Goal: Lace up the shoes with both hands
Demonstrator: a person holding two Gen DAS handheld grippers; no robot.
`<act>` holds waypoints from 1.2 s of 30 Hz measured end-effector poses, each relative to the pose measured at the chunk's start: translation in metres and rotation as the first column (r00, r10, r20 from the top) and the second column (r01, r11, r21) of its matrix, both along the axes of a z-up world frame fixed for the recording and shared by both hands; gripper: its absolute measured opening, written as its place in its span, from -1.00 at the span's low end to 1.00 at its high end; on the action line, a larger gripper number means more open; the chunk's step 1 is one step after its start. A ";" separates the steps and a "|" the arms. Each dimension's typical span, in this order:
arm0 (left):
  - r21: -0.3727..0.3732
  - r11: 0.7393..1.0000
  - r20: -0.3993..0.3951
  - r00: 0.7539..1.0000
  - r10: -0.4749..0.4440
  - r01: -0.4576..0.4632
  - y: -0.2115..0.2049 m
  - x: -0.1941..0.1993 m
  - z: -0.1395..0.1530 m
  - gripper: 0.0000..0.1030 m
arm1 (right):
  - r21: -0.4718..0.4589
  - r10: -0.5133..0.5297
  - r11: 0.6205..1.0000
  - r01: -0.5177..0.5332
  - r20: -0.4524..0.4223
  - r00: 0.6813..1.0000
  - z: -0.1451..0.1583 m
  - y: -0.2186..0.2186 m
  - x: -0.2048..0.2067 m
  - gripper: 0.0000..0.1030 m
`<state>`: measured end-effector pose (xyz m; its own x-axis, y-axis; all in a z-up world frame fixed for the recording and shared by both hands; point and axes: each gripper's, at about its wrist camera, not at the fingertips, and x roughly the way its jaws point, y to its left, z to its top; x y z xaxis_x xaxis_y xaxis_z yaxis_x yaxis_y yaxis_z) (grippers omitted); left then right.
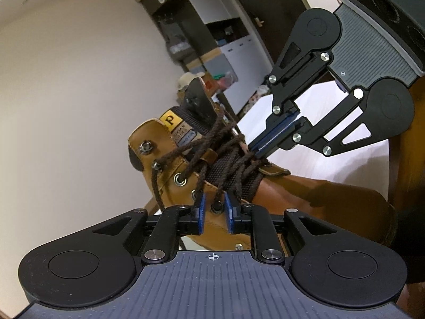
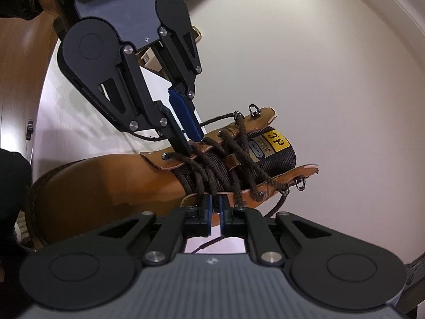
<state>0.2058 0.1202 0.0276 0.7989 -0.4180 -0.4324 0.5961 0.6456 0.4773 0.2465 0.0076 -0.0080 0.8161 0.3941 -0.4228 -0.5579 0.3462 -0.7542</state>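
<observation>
Right now you have one tan boot (image 1: 186,178) between your two grippers, resting on a white table (image 1: 332,159). It has a black mesh tongue, a yellow label and one dark brown lace (image 1: 225,159) crisscrossed through metal eyelets.

Your left wrist view shows the boot's side, with a loose lace end hanging from an upper eyelet, and shelves (image 1: 202,26) behind. Your left gripper (image 1: 215,212) has its blue pads narrowly apart, one on each side of an eyelet, with lace strands between them; whether they pinch the lace, you cannot tell from either view. That view also shows your right gripper (image 1: 259,154) nearly closed, its tips at the laces.

Your right wrist view shows the tongue from above, and the right gripper (image 2: 215,206) with only a thin gap, at the eyelet flap's edge; nothing is clearly gripped.
</observation>
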 end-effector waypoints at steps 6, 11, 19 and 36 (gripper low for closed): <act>-0.045 0.999 -0.052 0.999 0.007 -0.010 -0.001 0.005 0.005 -0.96 | 0.111 -0.042 0.992 0.055 -0.116 0.992 0.012 -0.006 0.012 -0.92; -0.070 0.998 -0.048 0.999 0.003 -0.007 -0.007 -0.004 0.011 -0.96 | 0.175 0.005 0.984 0.021 -0.150 0.989 0.021 0.000 -0.001 -0.94; -0.089 0.995 -0.053 0.998 0.029 -0.034 -0.005 0.002 0.006 -0.95 | 0.178 0.001 0.984 0.025 -0.148 0.989 0.019 -0.001 -0.009 -0.93; -0.136 0.985 -0.082 0.992 0.097 -0.108 -0.008 0.006 0.010 -0.91 | 0.175 -0.058 0.981 0.082 -0.135 0.989 0.004 -0.003 -0.019 -0.74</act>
